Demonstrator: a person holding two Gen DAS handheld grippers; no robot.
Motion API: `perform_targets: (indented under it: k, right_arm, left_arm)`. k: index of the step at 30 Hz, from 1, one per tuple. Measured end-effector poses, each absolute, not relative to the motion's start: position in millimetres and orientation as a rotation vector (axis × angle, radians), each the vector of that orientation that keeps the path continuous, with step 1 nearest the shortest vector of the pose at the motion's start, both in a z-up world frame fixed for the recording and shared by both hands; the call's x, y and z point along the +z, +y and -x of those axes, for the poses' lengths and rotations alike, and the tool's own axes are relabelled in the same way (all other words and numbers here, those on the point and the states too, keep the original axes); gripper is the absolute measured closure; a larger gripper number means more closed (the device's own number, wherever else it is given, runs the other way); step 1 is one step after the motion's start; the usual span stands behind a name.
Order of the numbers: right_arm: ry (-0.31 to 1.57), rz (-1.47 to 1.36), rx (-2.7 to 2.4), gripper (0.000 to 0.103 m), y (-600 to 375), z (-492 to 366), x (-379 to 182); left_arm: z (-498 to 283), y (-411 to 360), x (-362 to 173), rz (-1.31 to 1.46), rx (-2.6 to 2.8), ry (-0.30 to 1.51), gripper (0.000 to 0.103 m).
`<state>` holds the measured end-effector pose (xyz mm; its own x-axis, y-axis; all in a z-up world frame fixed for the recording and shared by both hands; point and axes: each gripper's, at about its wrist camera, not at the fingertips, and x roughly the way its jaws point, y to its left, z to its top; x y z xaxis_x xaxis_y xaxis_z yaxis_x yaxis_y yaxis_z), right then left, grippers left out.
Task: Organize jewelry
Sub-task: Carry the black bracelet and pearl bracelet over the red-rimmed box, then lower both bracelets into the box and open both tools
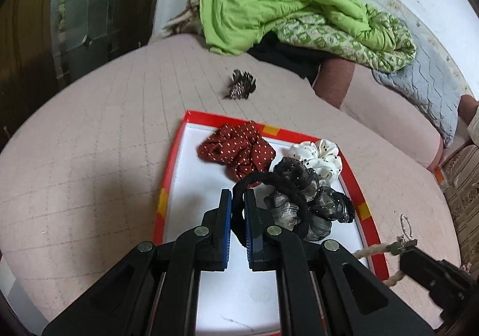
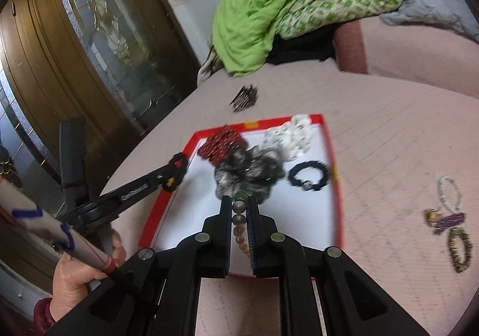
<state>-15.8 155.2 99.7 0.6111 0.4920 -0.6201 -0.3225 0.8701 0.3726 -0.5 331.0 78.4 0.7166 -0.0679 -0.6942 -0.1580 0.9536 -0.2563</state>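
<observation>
A black hair tie [image 1: 271, 179] is pinched between the blue pads of my left gripper [image 1: 238, 207], which is shut on it above the near part of the red-rimmed white tray [image 1: 170, 162]. A red dotted scrunchie [image 1: 236, 149], a white scrunchie [image 1: 317, 158] and a sheer black-grey scrunchie [image 1: 314, 201] lie in the tray. My right gripper [image 2: 239, 213] is shut on a string of brown beads [image 2: 238, 219] over the tray [image 2: 269, 123]. In the tray, a dark hair tie [image 2: 310, 176] lies to the right of the scrunchies. At the left of this view, the left gripper [image 2: 176, 170] holds its tie.
A dark claw clip [image 1: 239, 86] lies on the pink quilted bed beyond the tray. Several bracelets [image 2: 449, 216] lie on the bed right of the tray. A green blanket heap [image 1: 284, 4] sits at the back. A brown glass-panelled door [image 2: 89, 45] stands left.
</observation>
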Motion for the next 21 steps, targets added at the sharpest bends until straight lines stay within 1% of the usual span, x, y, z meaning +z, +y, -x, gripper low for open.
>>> perform_targets:
  k: [6, 14, 21]
  right_arm:
    - [0.815, -0.222, 0.478, 0.093, 170.1, -4.2, 87.0]
    - [0.865, -0.234, 0.395, 0.093, 151.6, -27.8, 60.4]
    - [0.869, -0.205, 0.350, 0.093, 142.6, -33.9, 53.9]
  left_arm:
    - [-21.1, 336.9, 65.2, 0.319, 0.079, 0.828, 0.095]
    - [-31.4, 352.8, 50.3, 0.342, 0.125, 0.863, 0.095]
    - [-34.3, 347.3, 48.2, 0.325, 0.121, 0.874, 0.095]
